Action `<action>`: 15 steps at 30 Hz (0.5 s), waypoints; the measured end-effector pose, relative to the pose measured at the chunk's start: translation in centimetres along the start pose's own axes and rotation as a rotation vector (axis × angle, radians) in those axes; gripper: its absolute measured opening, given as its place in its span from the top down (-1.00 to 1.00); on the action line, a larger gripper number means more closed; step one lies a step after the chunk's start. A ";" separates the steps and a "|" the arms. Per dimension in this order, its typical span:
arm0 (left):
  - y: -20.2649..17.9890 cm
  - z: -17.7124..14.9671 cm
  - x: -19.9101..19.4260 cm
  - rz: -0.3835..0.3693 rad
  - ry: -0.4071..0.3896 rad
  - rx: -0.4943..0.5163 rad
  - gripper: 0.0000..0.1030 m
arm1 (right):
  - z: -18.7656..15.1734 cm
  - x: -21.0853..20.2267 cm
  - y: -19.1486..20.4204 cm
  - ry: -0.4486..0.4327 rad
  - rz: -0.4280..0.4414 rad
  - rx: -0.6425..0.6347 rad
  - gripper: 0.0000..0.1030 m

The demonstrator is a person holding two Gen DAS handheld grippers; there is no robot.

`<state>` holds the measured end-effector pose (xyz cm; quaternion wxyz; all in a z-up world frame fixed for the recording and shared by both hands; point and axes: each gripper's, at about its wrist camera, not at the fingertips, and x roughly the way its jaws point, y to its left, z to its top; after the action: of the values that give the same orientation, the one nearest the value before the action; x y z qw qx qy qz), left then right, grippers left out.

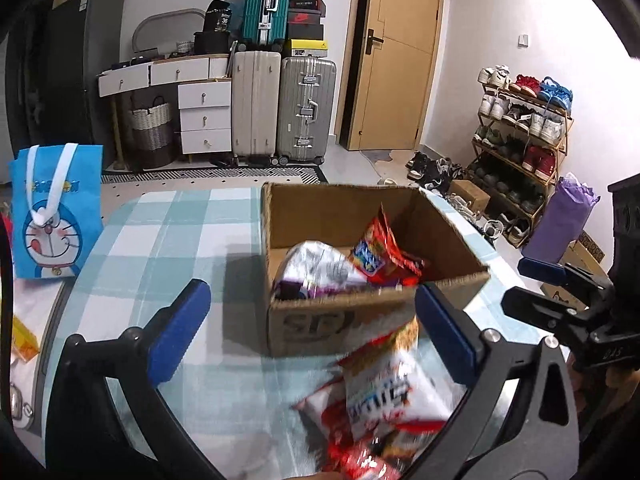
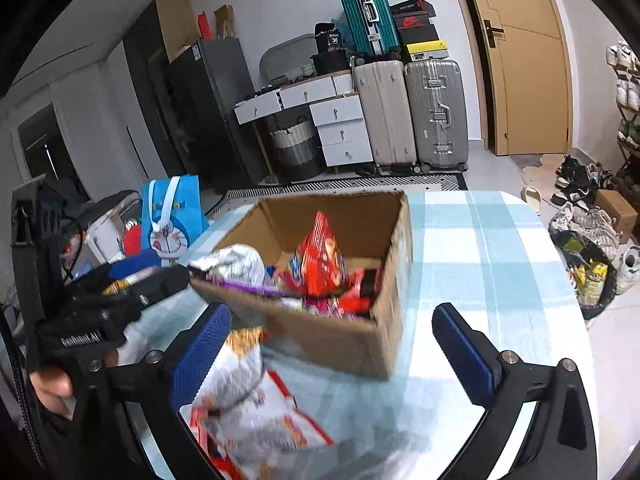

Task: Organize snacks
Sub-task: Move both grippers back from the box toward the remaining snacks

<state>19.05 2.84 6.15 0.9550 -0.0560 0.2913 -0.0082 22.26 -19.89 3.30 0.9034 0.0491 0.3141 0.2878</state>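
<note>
Snack bag (image 1: 384,396) sits loose on the checked table (image 1: 160,240) right in front of the cardboard box (image 1: 344,320), both grippers (image 1: 312,336) (image 2: 332,348) wide open and empty, so I'd pinch it mid-body before lifting it in.

White snack bag (image 1: 384,400) blurred (print unreadable), cut off below.

Brown cardboard box (image 1: 344,320) on teal-and-white checked tablecloth (image 1: 168,240); inside it, red packet (image 1: 384,252); before it, blurred, seemingly red-and-white packet (image 1: 384,396).
</note>
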 end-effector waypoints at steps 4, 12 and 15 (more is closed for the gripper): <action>-0.2 -2.1 -2.1 -0.002 0.003 0.015 -0.98 | -1.9 -1.3 0.2 0.006 0.028 0.007 -0.99; -0.2 -6.0 -4.9 0.000 0.027 0.027 -0.98 | -4.6 -2.0 0.8 0.051 0.028 0.007 -0.99; 0.2 -7.3 -5.2 -0.022 0.038 0.005 -0.97 | -5.1 -1.7 0.9 0.098 0.038 0.016 -0.99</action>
<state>10.66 2.51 2.98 0.9493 -0.0566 0.3086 -0.0207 17.70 -20.49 0.37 0.8809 0.0483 0.3593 0.3043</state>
